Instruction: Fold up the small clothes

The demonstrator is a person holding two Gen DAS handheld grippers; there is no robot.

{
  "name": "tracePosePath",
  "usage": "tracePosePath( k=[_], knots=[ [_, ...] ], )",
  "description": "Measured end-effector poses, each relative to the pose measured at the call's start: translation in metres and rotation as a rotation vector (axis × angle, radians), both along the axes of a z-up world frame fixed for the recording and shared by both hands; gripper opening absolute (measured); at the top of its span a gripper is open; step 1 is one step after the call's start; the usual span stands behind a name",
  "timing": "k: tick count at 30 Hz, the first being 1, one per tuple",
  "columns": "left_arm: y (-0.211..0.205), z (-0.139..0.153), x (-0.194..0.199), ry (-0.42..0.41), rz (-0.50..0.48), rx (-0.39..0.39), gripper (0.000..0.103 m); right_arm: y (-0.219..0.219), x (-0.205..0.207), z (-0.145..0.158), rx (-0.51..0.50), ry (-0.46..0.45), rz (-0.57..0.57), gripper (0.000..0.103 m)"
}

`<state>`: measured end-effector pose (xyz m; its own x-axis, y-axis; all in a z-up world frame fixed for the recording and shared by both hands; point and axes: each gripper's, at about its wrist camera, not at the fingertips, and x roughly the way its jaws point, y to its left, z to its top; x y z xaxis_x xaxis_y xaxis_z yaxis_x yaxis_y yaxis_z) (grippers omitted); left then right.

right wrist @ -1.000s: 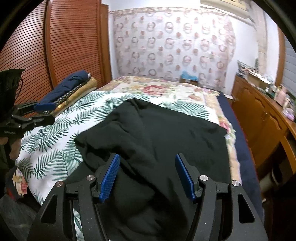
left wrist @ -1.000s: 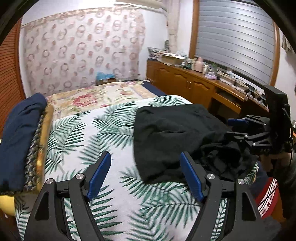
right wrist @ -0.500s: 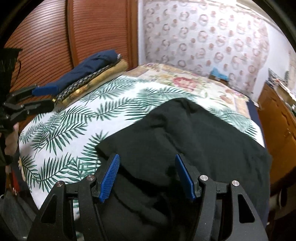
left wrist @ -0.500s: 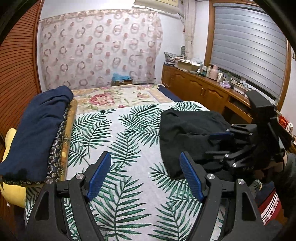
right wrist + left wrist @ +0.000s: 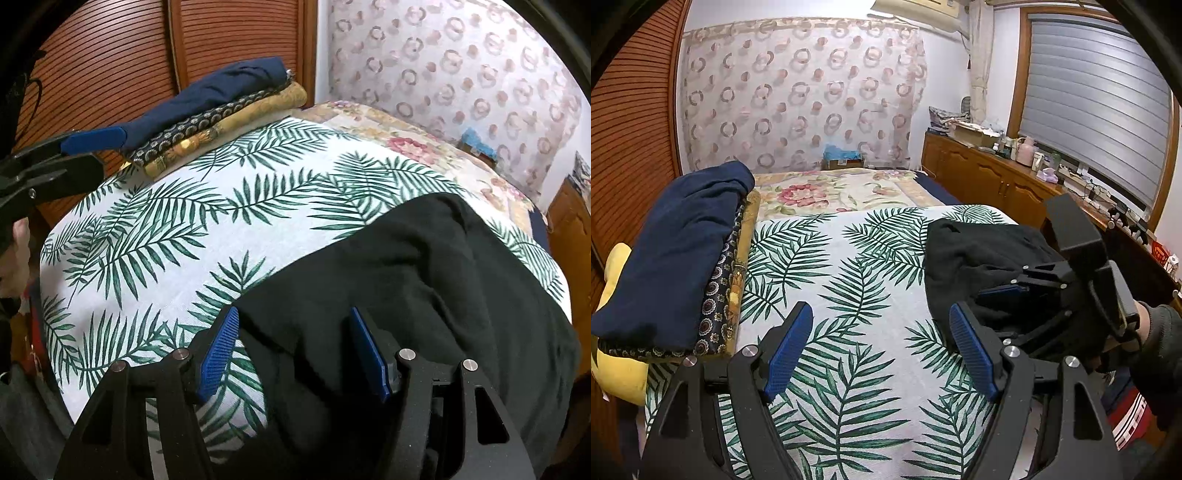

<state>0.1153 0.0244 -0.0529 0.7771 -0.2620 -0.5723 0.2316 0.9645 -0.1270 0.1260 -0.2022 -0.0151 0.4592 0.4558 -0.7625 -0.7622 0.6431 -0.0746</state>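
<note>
black garment (image 5: 424, 280), green palm-leaf bedspread (image 5: 849, 280), navy folded cloth (image 5: 676, 243)

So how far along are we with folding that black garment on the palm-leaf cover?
Done: a folded stack sits at the bed's edge, navy piece on top. In hand: nothing gripped; the right gripper is open, poised over the near edge of the black garment, which is rumpled and unfolded. The left gripper is open above the bare cover. Left: grasping, spreading and every fold.
</note>
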Motion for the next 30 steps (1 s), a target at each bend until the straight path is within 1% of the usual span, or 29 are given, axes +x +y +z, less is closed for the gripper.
tracePosePath(
  k=[2, 5, 6, 9, 10, 11, 12, 14, 16, 20, 23, 26, 30],
  knots=[
    [0.001, -0.001, 0.0, 0.003, 0.0, -0.001, 0.077, 0.012, -0.002, -0.001, -0.022, -0.004, 0.01, 0.064],
    [0.0, -0.002, -0.001, 0.006, -0.003, -0.002, 0.077, 0.017, -0.001, -0.005, -0.048, 0.004, 0.025, 0.064],
    [0.0, -0.002, -0.001, 0.007, -0.005, -0.002, 0.077, 0.017, -0.001, -0.006, -0.056, -0.006, 0.028, 0.064],
    [-0.001, -0.004, -0.001, 0.012, -0.006, -0.002, 0.077, 0.02, 0.002, -0.004, -0.057, -0.008, 0.035, 0.064],
    [-0.001, -0.005, -0.001, 0.014, -0.007, -0.002, 0.077, 0.02, 0.002, -0.004, -0.055, -0.011, 0.04, 0.062],
    [-0.001, -0.005, -0.002, 0.015, -0.009, -0.003, 0.077, 0.022, 0.003, -0.004, -0.052, -0.017, 0.046, 0.051],
    [-0.002, -0.005, -0.002, 0.016, -0.011, -0.002, 0.077, 0.022, 0.003, -0.003, -0.05, -0.024, 0.045, 0.034],
    [-0.004, -0.006, -0.003, 0.016, -0.016, -0.003, 0.077, 0.026, 0.005, -0.005, -0.074, -0.053, 0.011, 0.016],
    [-0.007, -0.006, -0.003, 0.018, -0.024, -0.003, 0.077, 0.019, 0.008, 0.001, -0.04, -0.033, 0.007, 0.015],
    [-0.012, -0.006, -0.003, 0.021, -0.042, -0.001, 0.077, -0.005, 0.009, 0.033, 0.027, -0.105, -0.058, 0.014],
    [-0.016, -0.006, -0.004, 0.023, -0.053, -0.004, 0.077, -0.035, 0.017, 0.063, 0.061, -0.168, -0.142, 0.013],
    [-0.021, -0.006, -0.004, 0.024, -0.066, -0.008, 0.077, -0.066, 0.031, 0.084, 0.065, -0.222, -0.231, 0.013],
    [-0.027, -0.007, -0.006, 0.027, -0.083, -0.008, 0.077, -0.106, 0.054, 0.096, 0.042, -0.254, -0.352, 0.013]
  ],
)
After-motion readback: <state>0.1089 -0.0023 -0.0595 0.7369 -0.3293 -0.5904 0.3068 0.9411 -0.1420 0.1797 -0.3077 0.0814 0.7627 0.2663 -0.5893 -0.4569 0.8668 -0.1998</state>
